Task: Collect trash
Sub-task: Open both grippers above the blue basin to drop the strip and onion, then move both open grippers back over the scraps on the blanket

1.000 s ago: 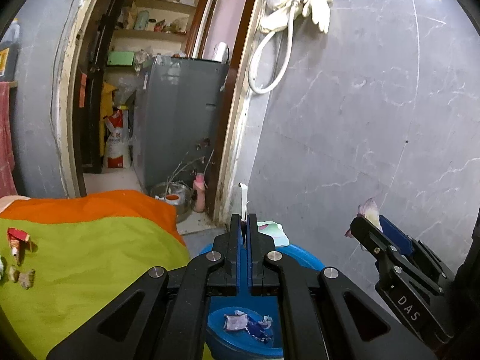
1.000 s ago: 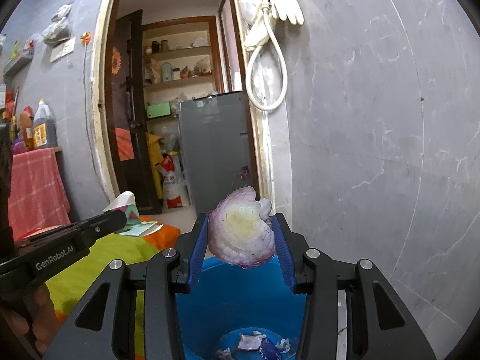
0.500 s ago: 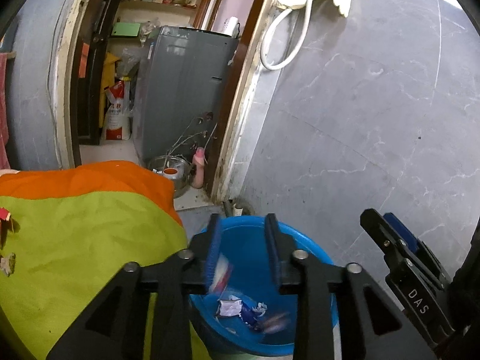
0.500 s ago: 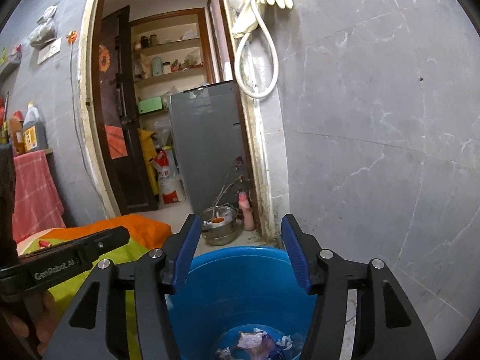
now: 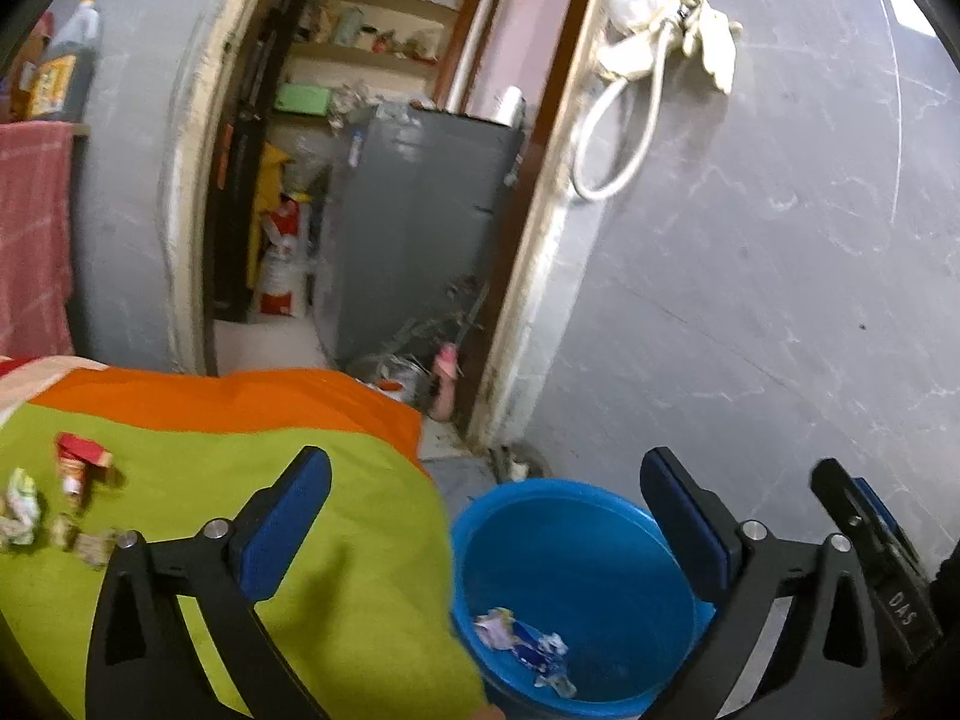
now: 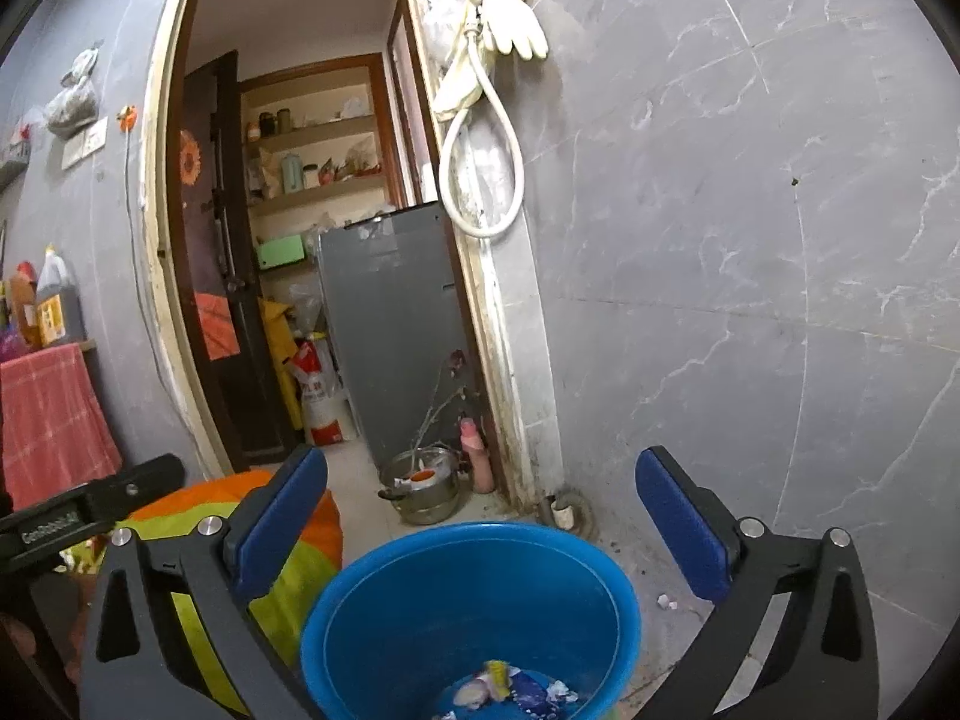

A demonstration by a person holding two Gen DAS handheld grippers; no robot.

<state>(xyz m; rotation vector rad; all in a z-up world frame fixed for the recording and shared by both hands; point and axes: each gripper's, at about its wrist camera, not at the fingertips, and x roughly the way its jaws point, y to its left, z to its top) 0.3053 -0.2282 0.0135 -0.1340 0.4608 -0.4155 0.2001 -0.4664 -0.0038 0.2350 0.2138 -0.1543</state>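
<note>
Both handheld grippers hang above a round blue plastic bucket [image 6: 468, 612] that stands on the floor against the grey marbled wall [image 6: 750, 240], just beside the edge of a bed covered in a lime-green and orange cloth [image 5: 240, 480]. The left gripper [image 5: 486, 510] points forward with its blue-padded jaws spread wide and empty; one finger sits over the green cloth, the other over the bucket's far rim. The right gripper [image 6: 480, 504] is also wide open and holds nothing, its jaws straddling the bucket from above.

Collected trash [image 5: 528, 648] lies at the bottom of the bucket, below and between the jaws: crumpled white, blue and purple wrapper scraps, with a yellowish piece visible in the right wrist view. More litter waits on the green cloth near its left edge: a small red and white wrapper [image 5: 78, 462] and crumpled pale paper scraps [image 5: 21, 507], well apart from both grippers.

Behind the bucket an open doorway shows a grey cabinet [image 6: 390, 348]
</note>
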